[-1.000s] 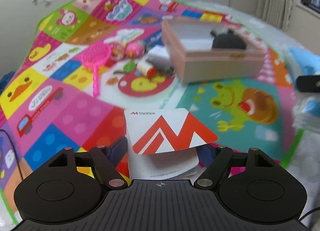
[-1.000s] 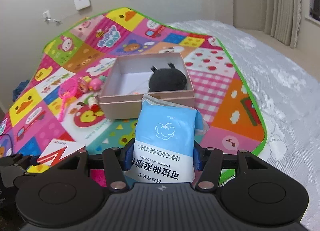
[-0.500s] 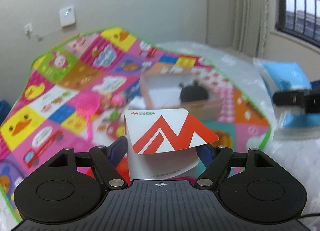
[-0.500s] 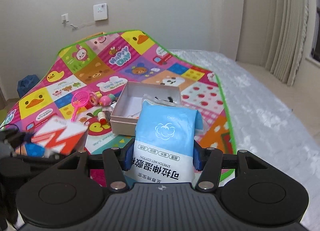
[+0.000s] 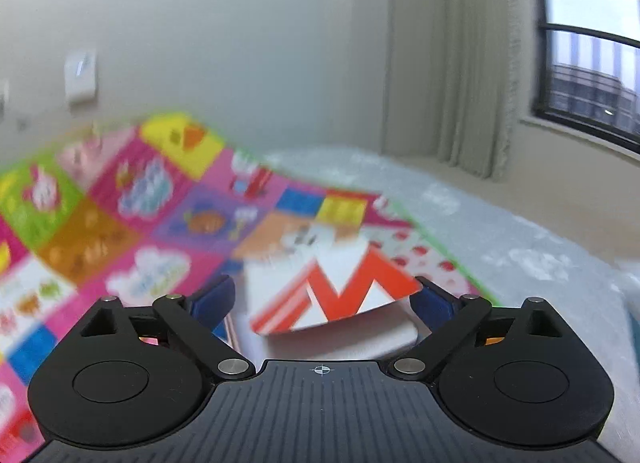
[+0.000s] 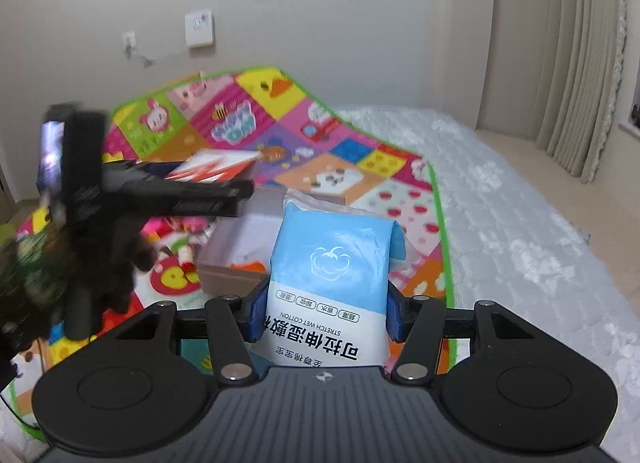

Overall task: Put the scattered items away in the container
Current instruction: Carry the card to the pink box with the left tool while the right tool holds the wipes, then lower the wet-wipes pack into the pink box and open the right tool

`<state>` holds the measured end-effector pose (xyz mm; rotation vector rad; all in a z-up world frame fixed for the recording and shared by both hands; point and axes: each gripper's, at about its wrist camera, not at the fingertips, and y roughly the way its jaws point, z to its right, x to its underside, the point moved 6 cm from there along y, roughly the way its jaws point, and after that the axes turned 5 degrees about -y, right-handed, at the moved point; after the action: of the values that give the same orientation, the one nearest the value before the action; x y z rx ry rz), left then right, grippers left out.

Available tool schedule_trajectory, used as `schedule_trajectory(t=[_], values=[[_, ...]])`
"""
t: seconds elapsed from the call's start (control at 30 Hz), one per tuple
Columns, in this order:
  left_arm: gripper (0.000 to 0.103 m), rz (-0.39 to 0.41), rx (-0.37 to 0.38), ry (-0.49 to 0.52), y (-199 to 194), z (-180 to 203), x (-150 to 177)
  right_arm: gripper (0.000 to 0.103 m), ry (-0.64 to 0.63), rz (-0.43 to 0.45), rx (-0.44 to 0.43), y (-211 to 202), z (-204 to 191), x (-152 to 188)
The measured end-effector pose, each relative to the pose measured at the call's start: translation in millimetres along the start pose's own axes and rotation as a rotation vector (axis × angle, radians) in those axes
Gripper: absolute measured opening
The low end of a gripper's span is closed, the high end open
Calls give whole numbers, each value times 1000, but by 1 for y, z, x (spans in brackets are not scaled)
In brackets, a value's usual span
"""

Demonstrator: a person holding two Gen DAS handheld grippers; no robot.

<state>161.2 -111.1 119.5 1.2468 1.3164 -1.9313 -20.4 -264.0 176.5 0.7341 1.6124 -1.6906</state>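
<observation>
Both tools are up over the play mat (image 6: 360, 167) from where I watch. My left tool (image 5: 326, 297) is opening its jaws: the blue pads stand wide, clear of the white card pack with the red zigzag (image 5: 340, 295), which sits blurred between them, and I cannot tell whether it touches either pad. In the right wrist view that left tool (image 6: 208, 179) hangs above the near left corner of the beige box (image 6: 232, 263), the card pack (image 6: 212, 169) tilted at its tip. My right tool (image 6: 322, 313) is clamped at medium width on the blue and white wet-wipe packet (image 6: 332, 283), pads pressing both sides, packet upright and in front of the box. The box sits on the mat with something orange (image 6: 248, 267) inside. Just left of it lie small toys, a pink one (image 6: 196, 225) and a red-and-white spool (image 6: 186, 255). The mat lies on a bed with a pale quilted cover (image 6: 520, 243); beyond are a wall switch (image 6: 199, 29) and curtains (image 6: 580, 55).
</observation>
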Motion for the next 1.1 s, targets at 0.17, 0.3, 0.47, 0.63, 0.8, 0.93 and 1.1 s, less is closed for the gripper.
schedule_trajectory(t=[0.17,0.3,0.47,0.63,0.8,0.93,1.1], values=[[98,-97,-96,-18,-19,-37,48,54,20,-54,-22,49,0,3],[102,-178,-219,-55,-81,-67,73,54,85,-5,-75,85,-9,-28],[103,-183,-241,-251,-112,-104,91,56,135,70,-119,140,-32,-89],[103,-205,-285,-338,-106,-137,103,84,106,34,-33,183,-50,-121],[103,-219,-341,-402,-104,-160,112,82,-17,41,23,182,-86,-121],[103,-237,-355,-439,-98,-172,123,37,-94,-48,-3,209,-144,-115],[103,-268,-363,-460,-90,-187,139,34,-78,-184,-82,267,-209,-106]])
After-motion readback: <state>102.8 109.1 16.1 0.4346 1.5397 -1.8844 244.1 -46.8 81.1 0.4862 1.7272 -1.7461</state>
